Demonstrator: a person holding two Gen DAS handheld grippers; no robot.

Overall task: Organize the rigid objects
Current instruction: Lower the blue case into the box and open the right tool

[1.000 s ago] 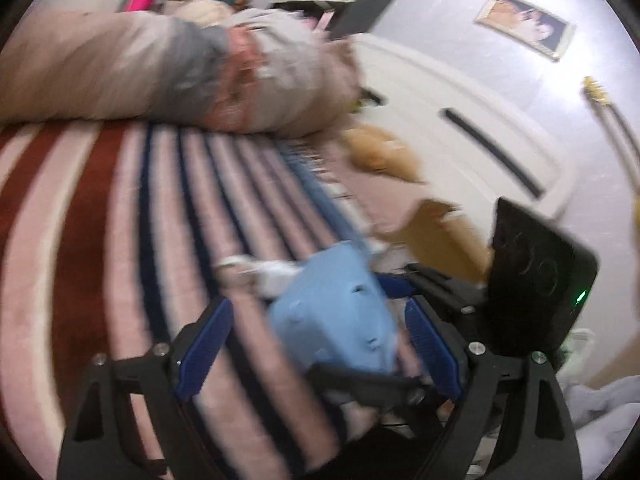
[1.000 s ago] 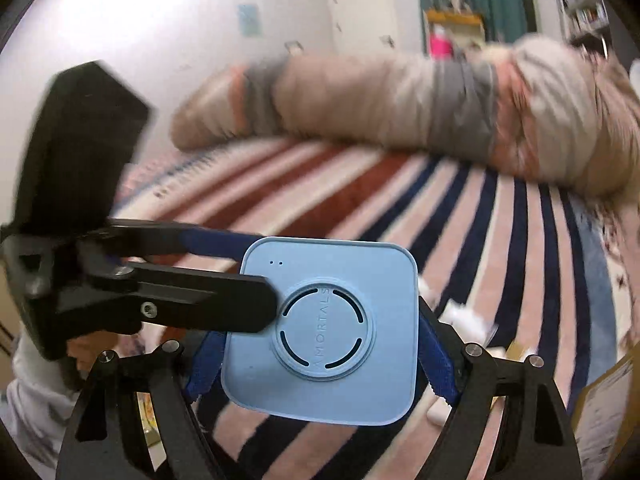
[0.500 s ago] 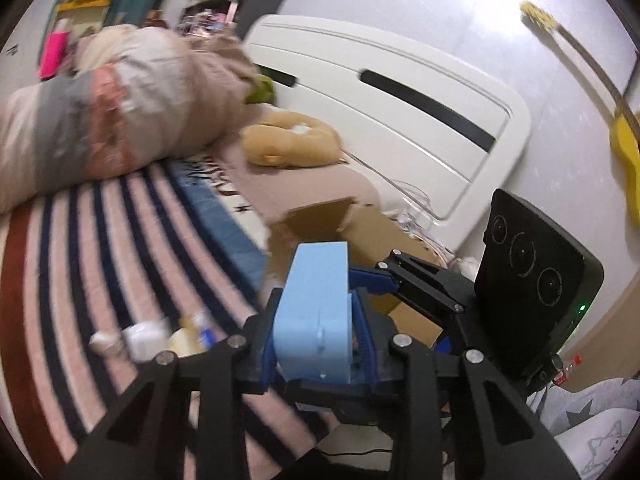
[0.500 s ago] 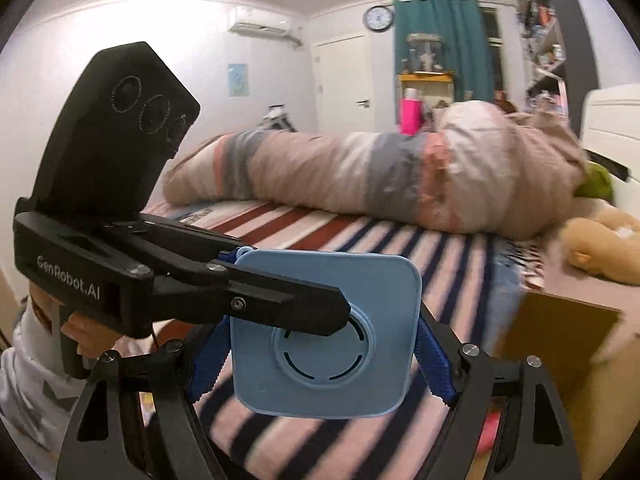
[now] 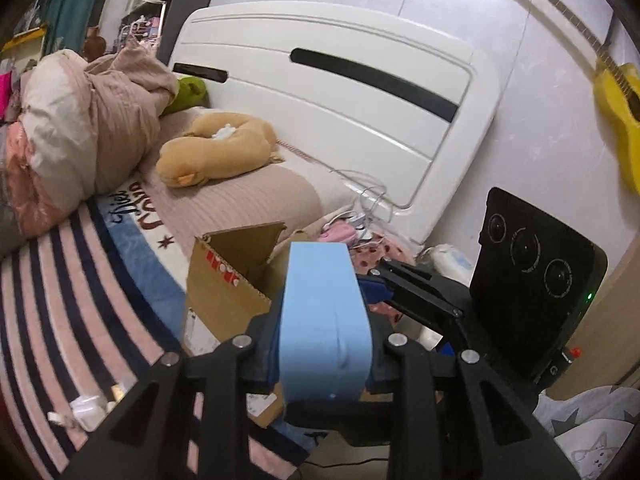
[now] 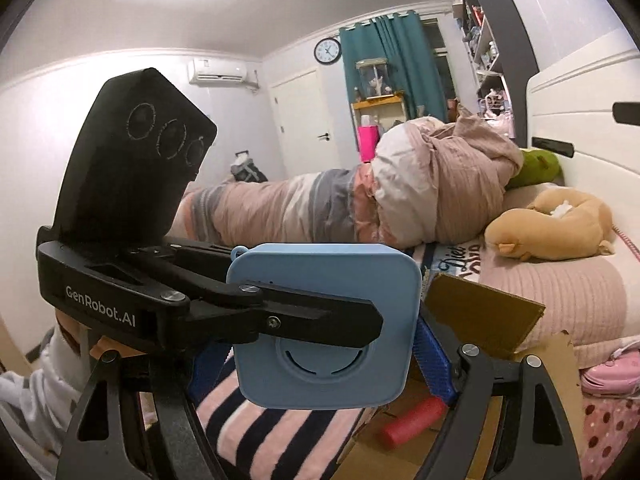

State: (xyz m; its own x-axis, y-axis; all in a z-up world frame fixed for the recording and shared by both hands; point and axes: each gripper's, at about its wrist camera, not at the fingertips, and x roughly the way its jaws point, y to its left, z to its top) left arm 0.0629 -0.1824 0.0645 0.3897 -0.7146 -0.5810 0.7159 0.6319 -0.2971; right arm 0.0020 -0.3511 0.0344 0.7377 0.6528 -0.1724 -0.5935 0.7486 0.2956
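A light blue square device (image 5: pixel 324 320) is held in the air, edge-on in the left wrist view. My left gripper (image 5: pixel 322 344) is shut on its two flat faces. In the right wrist view the blue device (image 6: pixel 328 344) shows its round grille face. My right gripper (image 6: pixel 320 364) stands around its side edges, with the blue pads (image 6: pixel 434 360) close to or touching them; the left pad is hidden. An open cardboard box (image 5: pixel 228 280) stands on the bed behind and below the device. A red cylinder (image 6: pixel 412 420) lies inside the box (image 6: pixel 484 312).
The striped bedspread (image 5: pixel 72 300) carries small white items (image 5: pixel 90 412) at lower left. A rolled duvet (image 6: pixel 360 200), a tan plush (image 5: pixel 216 152) and a green plush (image 6: pixel 536 166) lie near the white headboard (image 5: pixel 340 92). A yellow guitar (image 5: pixel 618 100) hangs on the wall.
My left gripper has closed on the blue device. Both grippers have carried it right, from over the striped bedspread to above the cardboard box near the headboard.
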